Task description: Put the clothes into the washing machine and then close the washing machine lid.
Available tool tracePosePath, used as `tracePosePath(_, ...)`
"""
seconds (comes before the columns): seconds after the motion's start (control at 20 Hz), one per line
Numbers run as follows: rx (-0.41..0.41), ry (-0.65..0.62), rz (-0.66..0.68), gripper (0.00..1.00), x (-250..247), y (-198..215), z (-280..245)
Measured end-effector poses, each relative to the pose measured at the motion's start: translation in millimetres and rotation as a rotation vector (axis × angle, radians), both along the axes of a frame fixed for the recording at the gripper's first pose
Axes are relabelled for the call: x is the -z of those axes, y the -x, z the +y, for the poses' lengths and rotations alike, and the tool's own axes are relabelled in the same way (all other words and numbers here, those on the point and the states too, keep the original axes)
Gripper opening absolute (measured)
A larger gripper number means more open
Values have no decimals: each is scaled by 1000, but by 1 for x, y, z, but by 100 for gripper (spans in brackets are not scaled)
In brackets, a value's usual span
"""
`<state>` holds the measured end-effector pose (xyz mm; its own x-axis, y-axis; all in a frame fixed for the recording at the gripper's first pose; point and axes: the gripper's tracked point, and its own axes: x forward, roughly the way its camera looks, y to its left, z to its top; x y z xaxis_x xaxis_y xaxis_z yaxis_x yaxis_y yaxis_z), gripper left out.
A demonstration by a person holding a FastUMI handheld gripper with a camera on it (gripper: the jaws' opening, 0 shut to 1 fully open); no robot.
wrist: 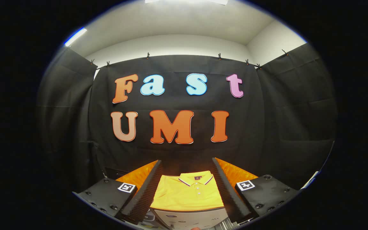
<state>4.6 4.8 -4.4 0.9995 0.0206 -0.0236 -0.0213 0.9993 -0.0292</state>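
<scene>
The washing machine (187,218) is mostly cut off — only a pale strip of its top shows below the fingers. A folded yellow shirt (187,193) lies flat between the two fingers of the gripper (186,166), which stands wide open and holds nothing — neither finger presses on the cloth.

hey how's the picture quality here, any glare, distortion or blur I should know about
Gripper view: strong fisheye bending at the rim; ceiling light blown out with glare; yellow polo shirt sharp and evenly lit between the open hand-held gripper fingers; side curtains fall into dim shadow; white machine top below the shirt slightly soft.
</scene>
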Motion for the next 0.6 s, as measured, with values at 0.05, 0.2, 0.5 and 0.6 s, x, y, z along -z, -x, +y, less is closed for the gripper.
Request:
tracePosePath(0.05,-1,6,2,99,0,0,0)
tracePosePath(0.2,-7,2,5,99,2,-4,1)
tracePosePath(0.5,-3,-9,4,99,1,-11,-3)
tracePosePath(0.6,-5,-10,7,99,2,-13,-3)
